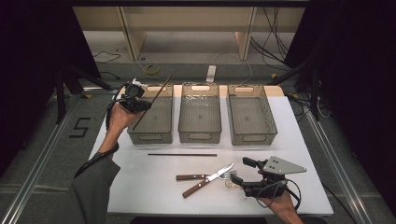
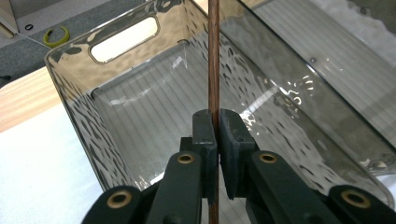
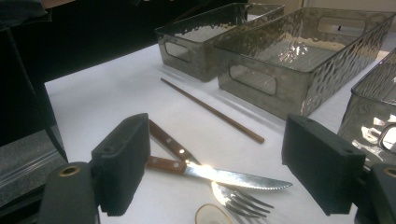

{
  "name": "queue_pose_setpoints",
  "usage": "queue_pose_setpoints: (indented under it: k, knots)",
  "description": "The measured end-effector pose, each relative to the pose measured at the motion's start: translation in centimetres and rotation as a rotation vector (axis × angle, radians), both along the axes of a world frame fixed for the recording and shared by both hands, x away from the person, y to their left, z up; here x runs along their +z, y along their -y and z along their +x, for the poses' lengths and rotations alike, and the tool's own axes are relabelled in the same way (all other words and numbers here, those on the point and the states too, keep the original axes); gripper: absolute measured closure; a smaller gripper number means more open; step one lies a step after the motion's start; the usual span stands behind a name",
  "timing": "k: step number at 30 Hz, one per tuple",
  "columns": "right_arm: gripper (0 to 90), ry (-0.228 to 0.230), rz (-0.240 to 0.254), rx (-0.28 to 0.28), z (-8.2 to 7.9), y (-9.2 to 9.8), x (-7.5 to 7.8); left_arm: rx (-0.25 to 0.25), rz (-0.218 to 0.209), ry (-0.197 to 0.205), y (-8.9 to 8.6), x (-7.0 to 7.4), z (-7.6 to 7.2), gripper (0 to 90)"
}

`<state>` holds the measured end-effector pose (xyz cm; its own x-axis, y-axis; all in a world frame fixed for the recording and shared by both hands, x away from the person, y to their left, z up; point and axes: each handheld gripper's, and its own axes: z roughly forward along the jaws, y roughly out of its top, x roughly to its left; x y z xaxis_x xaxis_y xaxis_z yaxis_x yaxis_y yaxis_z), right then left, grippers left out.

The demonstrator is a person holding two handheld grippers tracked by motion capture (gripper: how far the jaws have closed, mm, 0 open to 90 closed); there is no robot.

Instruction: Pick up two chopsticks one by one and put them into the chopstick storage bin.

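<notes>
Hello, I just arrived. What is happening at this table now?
A person is sorting cutlery into clear bins with two hand-held tools. The left tool is shut on a brown chopstick and holds it over the left bin. The right tool is open, near a knife and a fork that lie crossed on the white table. A second chopstick lies in front of the bins.

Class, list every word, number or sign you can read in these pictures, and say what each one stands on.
"5": a large black numeral marked on the grey floor left of the table.
No other readable text: the three clear bins and the cutlery bear none.
</notes>
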<state>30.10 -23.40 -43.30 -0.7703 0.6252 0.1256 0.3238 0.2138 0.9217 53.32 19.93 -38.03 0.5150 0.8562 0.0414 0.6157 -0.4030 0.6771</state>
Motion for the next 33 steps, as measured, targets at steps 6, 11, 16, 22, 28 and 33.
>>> queue_pose_setpoints:
  k: [6, 11, 16, 22, 28, 33]
  knots:
    - [24.5, -0.002, 0.002, -0.001, 0.0, 0.0, 0.0, 0.025, -0.002, -0.004, -0.4, -0.7, 0.0, 84.6]
    - [24.5, -0.001, 0.001, -0.001, 0.0, 0.0, 0.0, 0.033, -0.005, -0.016, -0.5, -1.3, 0.1, 84.6]
    - [24.6, 0.0, 0.0, -0.001, 0.0, 0.0, 0.0, 0.042, -0.007, -0.019, -0.5, -1.6, 0.1, 84.6]
    - [24.6, -0.001, 0.005, -0.003, 0.0, 0.0, 0.0, 0.081, -0.032, -0.026, -1.0, -2.2, 0.1, 77.8]
    - [24.5, 0.001, 0.0, -0.001, 0.0, 0.0, 0.0, 0.057, -0.097, 0.004, -0.7, -1.0, -1.2, 55.5]
    - [24.6, 0.0, 0.0, -0.006, 0.0, 0.1, 0.0, -0.015, -0.123, 0.098, 0.7, 0.4, -3.7, 40.5]
